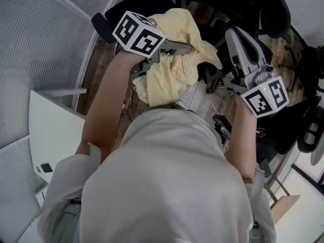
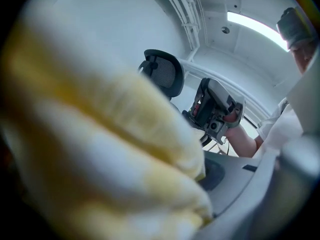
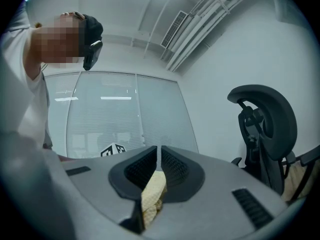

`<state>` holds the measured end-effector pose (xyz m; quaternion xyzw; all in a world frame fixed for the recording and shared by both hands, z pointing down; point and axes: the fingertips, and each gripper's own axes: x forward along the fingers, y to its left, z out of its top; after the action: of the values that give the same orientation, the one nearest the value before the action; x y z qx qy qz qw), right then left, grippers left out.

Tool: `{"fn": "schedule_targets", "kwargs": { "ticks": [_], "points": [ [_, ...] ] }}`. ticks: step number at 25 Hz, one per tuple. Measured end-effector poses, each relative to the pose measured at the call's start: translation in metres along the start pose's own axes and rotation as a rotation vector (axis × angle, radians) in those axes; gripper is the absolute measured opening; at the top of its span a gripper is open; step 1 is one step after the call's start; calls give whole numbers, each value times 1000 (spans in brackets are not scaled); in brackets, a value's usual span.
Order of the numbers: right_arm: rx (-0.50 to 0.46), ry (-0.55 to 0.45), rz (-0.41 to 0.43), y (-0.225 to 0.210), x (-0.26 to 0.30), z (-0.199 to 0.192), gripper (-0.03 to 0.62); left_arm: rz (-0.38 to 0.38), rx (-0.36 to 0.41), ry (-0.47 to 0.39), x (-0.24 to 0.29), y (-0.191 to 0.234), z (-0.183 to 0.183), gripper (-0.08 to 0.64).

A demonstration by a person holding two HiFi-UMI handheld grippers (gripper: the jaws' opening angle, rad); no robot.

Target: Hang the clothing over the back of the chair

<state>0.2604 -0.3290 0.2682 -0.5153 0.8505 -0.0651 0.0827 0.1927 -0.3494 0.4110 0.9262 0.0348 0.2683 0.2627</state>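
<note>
**R gripper [image 3: 159, 154] pinches cloth [image 1: 187, 29]; L gripper [image 1: 177, 48] let go**

R gripper: jaws closed tight on a small fold of the yellow cloth, which pokes out btwn the pads. A black headrest [image 3: 265, 114] stands off to the side in its view.

L gripper: jaws wide apart, not clamping. The cloth lies bunched across them & fills most of that view, blurred.

The person's arms hold both grippers out front. The cloth sits in a heap btwn the 2 grippers, over a black chair [image 1: 144, 1]. Can't tell if it's on the back or the seat. White desk [image 1: 50, 130] at the head view's left.
</note>
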Motion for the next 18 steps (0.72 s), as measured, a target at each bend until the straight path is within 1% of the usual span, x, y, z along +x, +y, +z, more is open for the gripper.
{"fn": "schedule_targets", "kwargs": {
  "ticks": [4, 9, 12, 15, 18],
  "points": [
    [8, 16, 4, -1, 1, -3, 23, -36, 2, 58, -1, -2, -3, 236],
    [3, 26, 12, 0, 2, -5, 23, -67, 12, 85, -4, -3, -5, 236],
    [-12, 30, 18, 2, 3, -6, 23, -91, 2, 121, -7, -3, -10, 236],
    [-6, 53, 37, 3, 9, -11, 23, -104, 6, 159, -10, -3, -12, 236],
    [13, 94, 70, 5, 16, -21, 23, -110, 15, 169, -14, -2, -9, 236]
  ]
}}
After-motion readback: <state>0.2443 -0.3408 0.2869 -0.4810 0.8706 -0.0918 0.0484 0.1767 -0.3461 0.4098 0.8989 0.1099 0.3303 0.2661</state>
